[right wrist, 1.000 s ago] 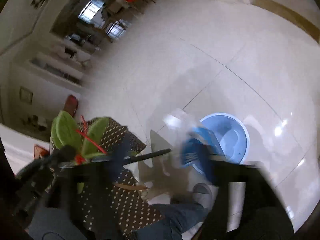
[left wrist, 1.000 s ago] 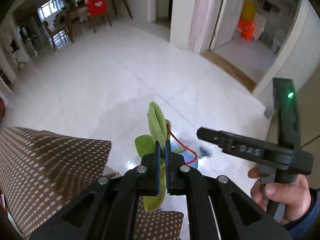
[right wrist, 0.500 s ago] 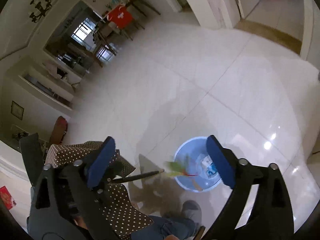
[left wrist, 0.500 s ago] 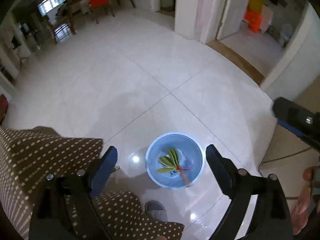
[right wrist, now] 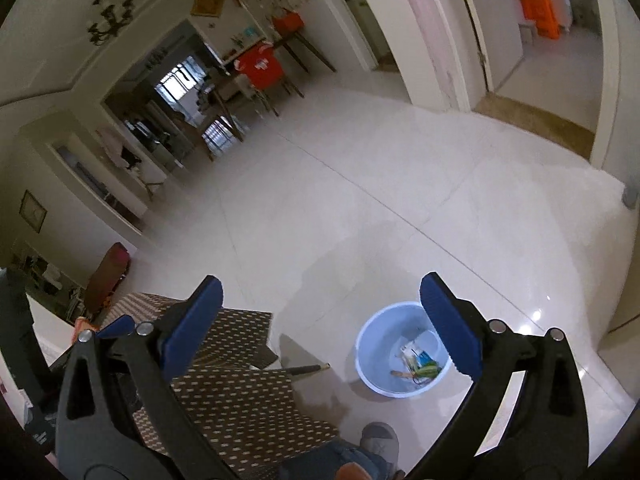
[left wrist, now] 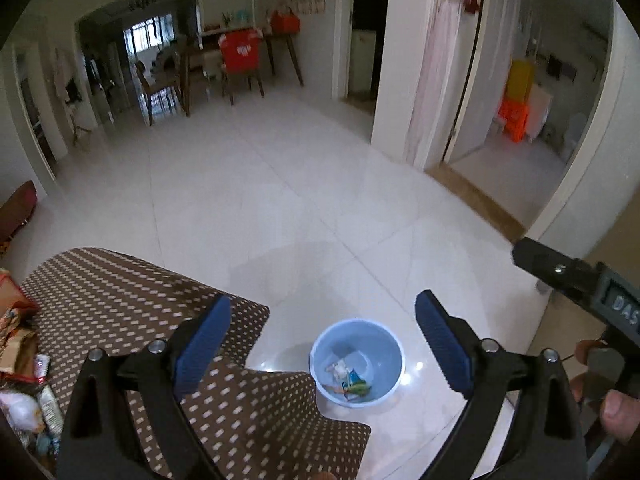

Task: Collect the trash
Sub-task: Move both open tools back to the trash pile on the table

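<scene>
Trash (left wrist: 347, 381) lies in the bucket (left wrist: 320, 360), right of the covered table (left wrist: 132, 292).

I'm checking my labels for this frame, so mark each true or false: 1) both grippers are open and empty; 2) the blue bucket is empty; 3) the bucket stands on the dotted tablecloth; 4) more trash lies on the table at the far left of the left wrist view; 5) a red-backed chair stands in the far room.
1) True: the left gripper and the right gripper both stand wide apart with nothing between them.
2) False: the blue bucket holds wrappers and a green leafy piece.
3) False: it stands on the white tile floor, beside the dotted tablecloth.
4) True: wrappers lie there.
5) True: the red-backed chair stands by the dining table.
</scene>
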### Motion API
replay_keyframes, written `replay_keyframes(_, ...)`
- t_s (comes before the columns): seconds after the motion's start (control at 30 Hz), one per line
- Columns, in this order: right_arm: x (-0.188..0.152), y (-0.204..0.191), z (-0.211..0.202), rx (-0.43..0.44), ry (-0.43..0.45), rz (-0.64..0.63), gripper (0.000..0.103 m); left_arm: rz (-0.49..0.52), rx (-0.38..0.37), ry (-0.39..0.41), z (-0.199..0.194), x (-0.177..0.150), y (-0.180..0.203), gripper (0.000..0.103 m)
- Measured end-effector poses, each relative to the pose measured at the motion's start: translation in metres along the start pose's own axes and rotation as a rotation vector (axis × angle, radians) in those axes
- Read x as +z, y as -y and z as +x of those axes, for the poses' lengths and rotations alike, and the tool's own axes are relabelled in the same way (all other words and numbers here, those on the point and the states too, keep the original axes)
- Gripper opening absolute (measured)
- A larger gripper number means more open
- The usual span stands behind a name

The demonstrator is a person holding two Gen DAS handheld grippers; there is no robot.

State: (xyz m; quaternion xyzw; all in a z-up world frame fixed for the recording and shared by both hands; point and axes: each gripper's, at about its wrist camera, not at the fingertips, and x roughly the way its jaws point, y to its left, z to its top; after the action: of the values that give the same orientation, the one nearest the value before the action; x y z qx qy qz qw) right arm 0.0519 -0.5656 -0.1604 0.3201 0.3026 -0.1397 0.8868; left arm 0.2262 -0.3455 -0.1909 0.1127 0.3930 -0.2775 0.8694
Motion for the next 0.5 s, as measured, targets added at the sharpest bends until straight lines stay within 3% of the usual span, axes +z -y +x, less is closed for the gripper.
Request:
replay_keyframes(0.27, -0.012, -0.076, -0.041, 0.081, 0.071, -0.117, 0.097, -0.035, 0.046, 0.160, -0.095, -0.017, -0.027, 0.093)
replay_keyframes(0.5, -0.033, -0.134, -0.057, 0.153, 0.069, -0.206, 0.097, -0.093, 0.129, 0.235, -0.154, -0.045, -0.065, 0.093)
